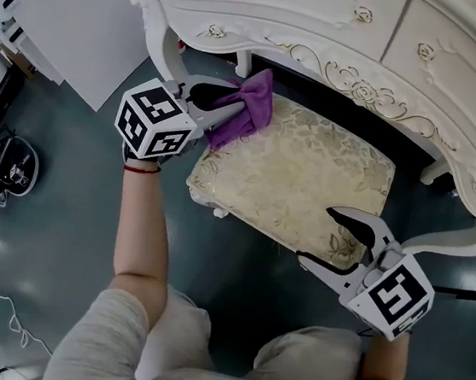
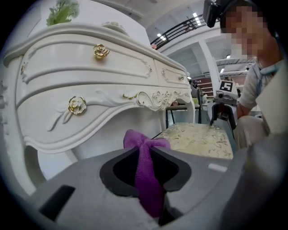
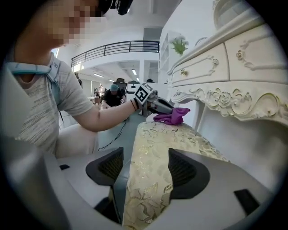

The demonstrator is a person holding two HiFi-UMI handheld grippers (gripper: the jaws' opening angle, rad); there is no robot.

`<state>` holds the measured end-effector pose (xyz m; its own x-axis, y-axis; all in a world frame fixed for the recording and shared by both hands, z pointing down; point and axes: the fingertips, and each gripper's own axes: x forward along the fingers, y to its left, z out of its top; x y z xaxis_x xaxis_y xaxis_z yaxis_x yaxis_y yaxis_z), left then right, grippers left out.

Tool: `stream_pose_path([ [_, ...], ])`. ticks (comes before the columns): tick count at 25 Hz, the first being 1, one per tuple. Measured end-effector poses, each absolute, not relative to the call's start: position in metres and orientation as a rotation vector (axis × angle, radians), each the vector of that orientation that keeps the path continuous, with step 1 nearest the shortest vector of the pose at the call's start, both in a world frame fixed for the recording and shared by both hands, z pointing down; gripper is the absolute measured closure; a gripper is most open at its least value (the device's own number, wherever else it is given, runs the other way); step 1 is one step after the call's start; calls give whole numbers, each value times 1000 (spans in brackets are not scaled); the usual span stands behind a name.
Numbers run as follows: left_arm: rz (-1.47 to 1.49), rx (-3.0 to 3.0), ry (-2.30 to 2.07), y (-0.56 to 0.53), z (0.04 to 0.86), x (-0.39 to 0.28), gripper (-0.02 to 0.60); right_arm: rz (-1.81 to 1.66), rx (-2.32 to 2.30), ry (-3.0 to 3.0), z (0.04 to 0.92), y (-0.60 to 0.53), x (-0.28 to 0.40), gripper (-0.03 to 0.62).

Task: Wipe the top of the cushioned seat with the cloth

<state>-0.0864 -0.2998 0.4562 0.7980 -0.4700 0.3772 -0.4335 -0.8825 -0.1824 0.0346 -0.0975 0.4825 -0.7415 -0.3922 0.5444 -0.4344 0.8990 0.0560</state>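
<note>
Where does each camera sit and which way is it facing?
Head view: on the head, steeply down at the seat; left forearm, knees, left tongs and right tongs show.
Left gripper view: on left tongs, shut on the cloth, facing the dresser.
Right gripper view: on right tongs, open astride the seat, facing the left forearm.
All share seat and cloth.

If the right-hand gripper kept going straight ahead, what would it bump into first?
Probably the cushioned seat: its corner sits between the right gripper's open jaws. The purple cloth lies farther along the seat, though depth is hard to judge.
</note>
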Motion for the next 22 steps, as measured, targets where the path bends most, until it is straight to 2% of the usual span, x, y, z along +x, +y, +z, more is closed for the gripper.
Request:
stream_pose_path([
  [11, -797, -2936, 823, -315, 488, -77, 506, 14, 584, -2422, 499, -91, 29, 279],
  [22, -828, -2949, 794, -312, 488, -66, 506, 132, 705, -2583, 476, -97, 38, 281],
])
